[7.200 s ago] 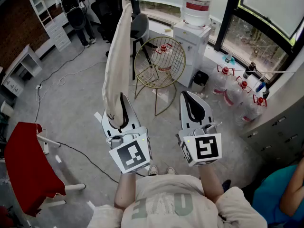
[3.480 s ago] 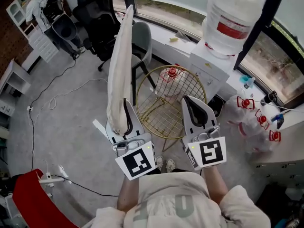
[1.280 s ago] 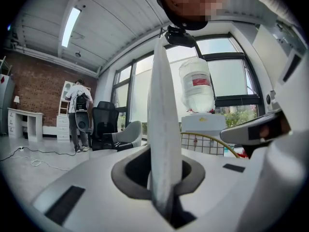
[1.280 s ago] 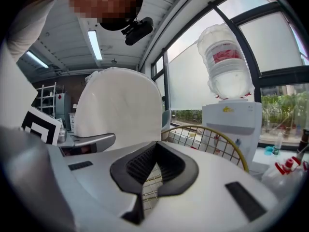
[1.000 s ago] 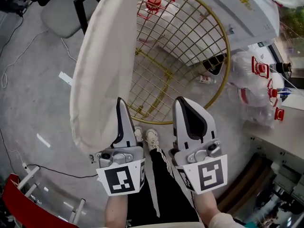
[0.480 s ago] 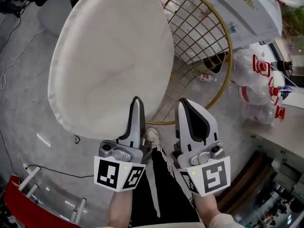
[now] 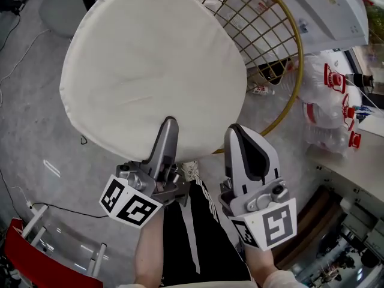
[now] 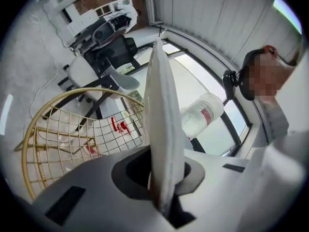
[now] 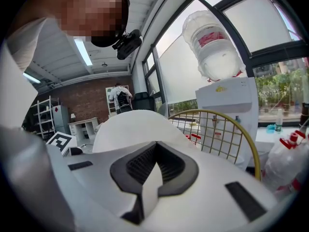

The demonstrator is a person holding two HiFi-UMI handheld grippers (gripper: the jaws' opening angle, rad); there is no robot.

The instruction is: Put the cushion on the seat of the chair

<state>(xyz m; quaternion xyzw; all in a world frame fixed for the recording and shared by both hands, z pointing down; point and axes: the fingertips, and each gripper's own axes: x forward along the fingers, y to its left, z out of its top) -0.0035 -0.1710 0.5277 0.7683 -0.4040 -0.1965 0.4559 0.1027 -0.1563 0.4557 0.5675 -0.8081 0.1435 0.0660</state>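
Note:
A round white cushion (image 7: 150,65) lies almost flat over the gold wire chair (image 7: 273,47), covering most of its left side; whether it rests on the wires I cannot tell. My left gripper (image 7: 170,123) is rolled onto its side and shut on the cushion's near edge; its jaws have just closed a little tighter. In the left gripper view the cushion (image 8: 161,129) stands edge-on between the jaws, with the chair (image 8: 63,129) to the left. My right gripper (image 7: 240,134) hovers beside the cushion's near right edge, shut with nothing held. In its own view the cushion (image 9: 130,127) and chair (image 9: 227,129) lie ahead.
A white water dispenser (image 7: 324,11) stands behind the chair, with several red-handled water bottles (image 7: 333,95) to its right. A grey chair (image 7: 60,8) is at the far left. A red object (image 7: 15,251) sits at the bottom left. The person's shoes (image 7: 192,170) are under the chair's near rim.
The cushion has swung from upright and edge-on down to nearly flat over the chair. My left gripper rolled onto its side and sank with it. The right gripper hardly moved.

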